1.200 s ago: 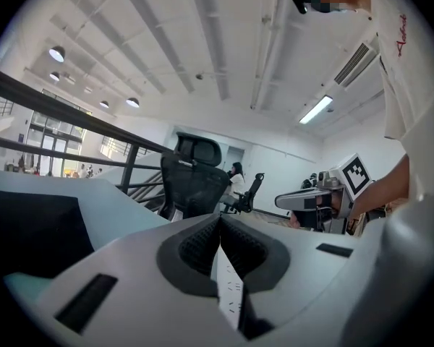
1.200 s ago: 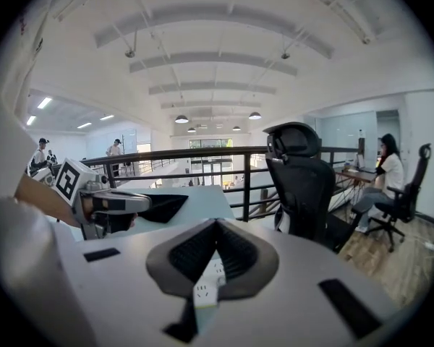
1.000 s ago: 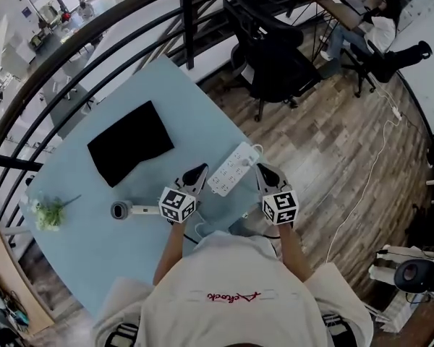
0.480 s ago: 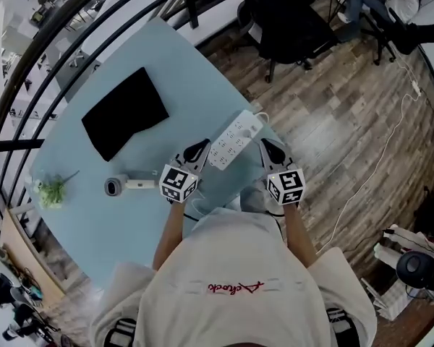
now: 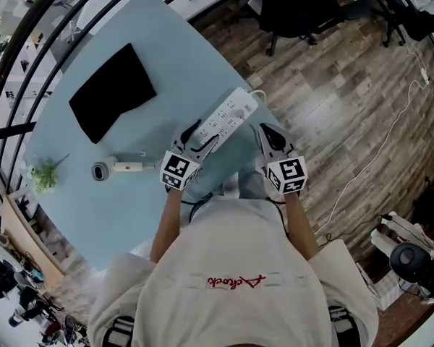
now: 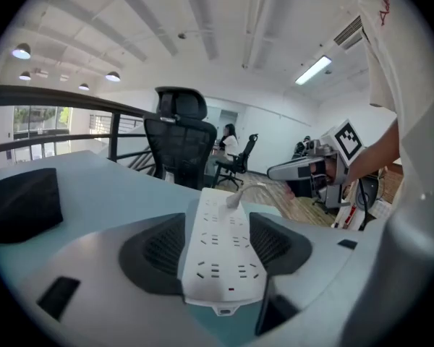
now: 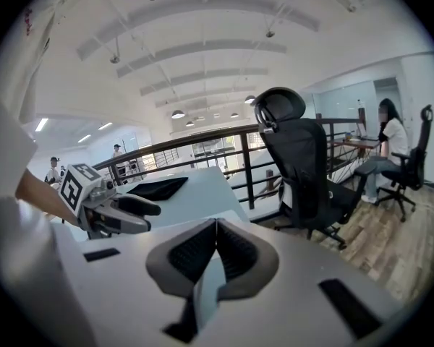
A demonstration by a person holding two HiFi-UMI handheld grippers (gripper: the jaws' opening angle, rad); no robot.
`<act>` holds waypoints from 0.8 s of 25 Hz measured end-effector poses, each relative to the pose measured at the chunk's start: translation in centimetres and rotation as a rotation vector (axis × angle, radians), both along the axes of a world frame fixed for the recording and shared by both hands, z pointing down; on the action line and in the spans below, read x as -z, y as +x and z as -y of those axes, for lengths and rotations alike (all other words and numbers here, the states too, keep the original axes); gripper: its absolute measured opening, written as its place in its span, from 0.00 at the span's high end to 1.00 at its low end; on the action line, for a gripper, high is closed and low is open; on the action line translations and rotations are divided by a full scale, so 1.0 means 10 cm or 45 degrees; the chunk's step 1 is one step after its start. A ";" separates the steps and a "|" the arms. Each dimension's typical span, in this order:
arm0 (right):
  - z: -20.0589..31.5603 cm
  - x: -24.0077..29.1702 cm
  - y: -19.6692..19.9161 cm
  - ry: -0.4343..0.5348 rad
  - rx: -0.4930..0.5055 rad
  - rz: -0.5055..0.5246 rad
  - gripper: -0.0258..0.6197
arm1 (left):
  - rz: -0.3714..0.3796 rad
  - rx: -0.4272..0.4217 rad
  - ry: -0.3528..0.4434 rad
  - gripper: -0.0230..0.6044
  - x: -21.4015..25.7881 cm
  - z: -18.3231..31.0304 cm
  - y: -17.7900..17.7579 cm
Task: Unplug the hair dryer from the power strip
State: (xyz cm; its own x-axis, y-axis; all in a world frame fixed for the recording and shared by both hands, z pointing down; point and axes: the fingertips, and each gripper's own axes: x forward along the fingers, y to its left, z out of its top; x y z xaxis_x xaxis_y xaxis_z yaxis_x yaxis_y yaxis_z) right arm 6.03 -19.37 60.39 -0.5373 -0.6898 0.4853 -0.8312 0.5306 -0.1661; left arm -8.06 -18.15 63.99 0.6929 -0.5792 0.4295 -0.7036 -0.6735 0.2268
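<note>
Hair dryer (image 5: 116, 169) is laid on the light-blue table (image 5: 166, 49), well apart from the power strip (image 5: 228, 116), at about 9 o'clock from the strip's near end in the head view. Its cord cannot be traced to any socket. The strip's long axis is run from 7 o'clock to 1 o'clock, near end toward the person. One white plug (image 6: 233, 199) with a white lead is seen at the far end in the left gripper view; whether it is the dryer's plug or the strip's own lead cannot be told. Left gripper (image 5: 200, 137) is set over the near end with its jaws opening. The strip's end is framed between them, pads flanking it and not judged to be pressing. Right gripper (image 5: 270, 134) is clenched with nothing between its jaws, held near the strip's right side at about 3 o'clock, by the table edge. Key relation: the plug lies toward 1 o'clock from the left tool, straight along the strip's axis, and nearer 11 o'clock from the right one, which is judged the closer. The left is better placed to pin the strip. Likely next: strip steadied by the left, right opened and brought onto the plug. Further out, a black mat (image 5: 112, 92) is placed at 10 o'clock and a small plant (image 5: 45, 176) at 9 o'clock beyond the dryer.
</note>
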 end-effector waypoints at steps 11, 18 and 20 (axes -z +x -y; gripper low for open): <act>-0.03 -0.10 0.04 -0.026 0.077 0.011 0.93 | 0.310 -0.145 -0.019 0.31 -0.44 -0.17 0.21; -0.01 -0.12 0.02 -0.031 0.096 0.026 0.93 | 0.359 -0.161 -0.118 0.29 -0.58 -0.12 0.22; -0.03 -0.14 0.02 -0.035 0.097 0.026 0.93 | 0.363 -0.168 -0.132 0.29 -0.60 -0.14 0.24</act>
